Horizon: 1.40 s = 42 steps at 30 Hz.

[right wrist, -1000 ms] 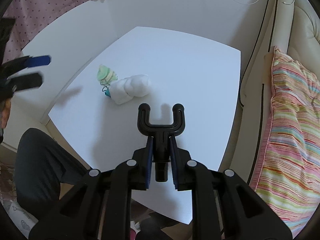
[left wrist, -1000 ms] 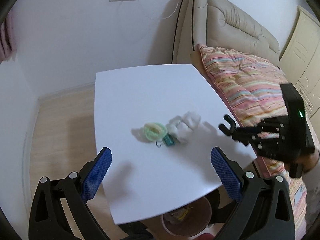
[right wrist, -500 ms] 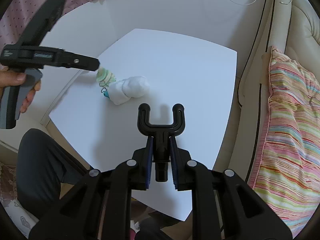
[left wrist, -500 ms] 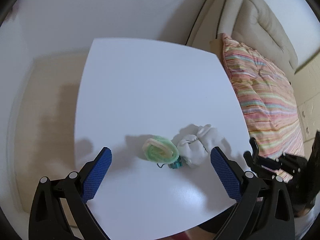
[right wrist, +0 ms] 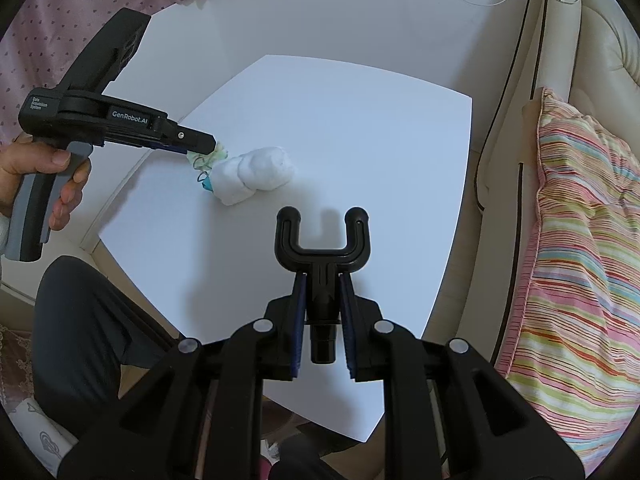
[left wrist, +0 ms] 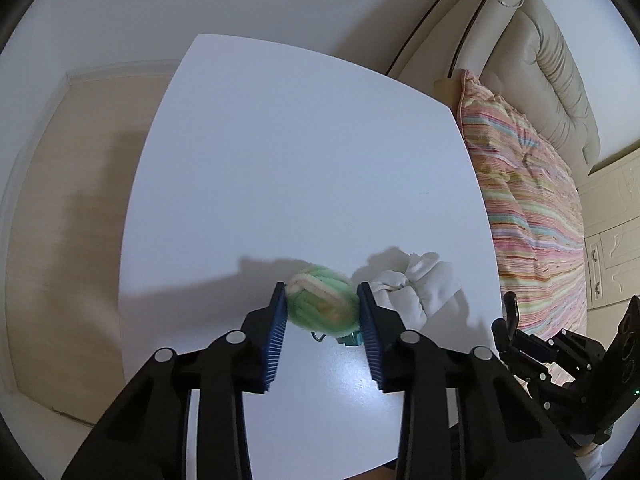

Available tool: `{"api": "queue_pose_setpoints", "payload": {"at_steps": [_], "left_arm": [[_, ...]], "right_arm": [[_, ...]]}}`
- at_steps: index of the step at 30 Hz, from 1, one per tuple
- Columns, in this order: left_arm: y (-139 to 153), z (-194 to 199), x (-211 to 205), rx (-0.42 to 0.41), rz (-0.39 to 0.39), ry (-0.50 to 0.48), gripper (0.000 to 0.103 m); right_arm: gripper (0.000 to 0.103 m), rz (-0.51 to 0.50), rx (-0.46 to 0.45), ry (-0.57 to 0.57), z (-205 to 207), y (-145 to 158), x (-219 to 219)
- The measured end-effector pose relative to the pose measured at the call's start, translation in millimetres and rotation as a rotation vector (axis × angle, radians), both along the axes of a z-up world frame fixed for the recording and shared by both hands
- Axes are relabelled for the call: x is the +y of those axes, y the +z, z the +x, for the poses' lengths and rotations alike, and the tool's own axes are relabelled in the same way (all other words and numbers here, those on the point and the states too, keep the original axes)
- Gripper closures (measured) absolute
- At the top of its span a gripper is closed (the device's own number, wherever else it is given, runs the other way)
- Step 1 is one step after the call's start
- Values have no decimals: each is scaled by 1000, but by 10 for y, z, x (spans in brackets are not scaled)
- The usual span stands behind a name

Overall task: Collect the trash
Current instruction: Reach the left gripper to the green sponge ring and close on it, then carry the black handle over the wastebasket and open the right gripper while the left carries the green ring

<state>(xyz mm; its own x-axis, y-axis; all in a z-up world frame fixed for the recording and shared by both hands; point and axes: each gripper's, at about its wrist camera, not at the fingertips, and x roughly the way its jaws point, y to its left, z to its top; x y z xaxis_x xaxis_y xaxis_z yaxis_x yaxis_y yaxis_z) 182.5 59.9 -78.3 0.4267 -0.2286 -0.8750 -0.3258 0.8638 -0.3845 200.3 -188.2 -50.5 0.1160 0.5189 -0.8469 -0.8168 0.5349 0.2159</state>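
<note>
Left gripper (left wrist: 322,310) at the near part of the white square table (left wrist: 304,168), jaws narrowed onto the pale green and cream crumpled wad (left wrist: 323,307), blue pads touching both its sides. Just right of the wad: white crumpled tissue lump (left wrist: 416,288); small teal scrap (left wrist: 352,339) at its near edge. Right gripper (right wrist: 322,320) over the table's right part, well apart from the trash, jaws clamped on a black U-shaped fork tool (right wrist: 322,240).
</note>
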Motion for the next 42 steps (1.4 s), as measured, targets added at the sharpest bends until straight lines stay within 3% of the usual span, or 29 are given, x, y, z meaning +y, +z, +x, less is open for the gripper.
{"api": "queue_pose_setpoints", "payload": {"at_steps": [5,11,20,23,33,42], "left_arm": [[75,-48,22,-48,36,-3,72],[266,-194,-13,-134,173,-38,72],[626,-651,-322,-243,405,-205,72],[745,-861,-452,-274,442,-248,72],[898,-1457,-887,-342,453,-357,72],[769,-1822,-1140,-352,414,-395,72]], "right_arm": [[87,4,-3,3,-25,-9,13],[87,18,-23,8,-85,71,14],[87,77,-64,14,-274,350,-19],[87,99,-78,22,-390,460,-45],[87,146,-116,51,-896,665,-256],[87,144,-106,80,-1346,605,-429]]}}
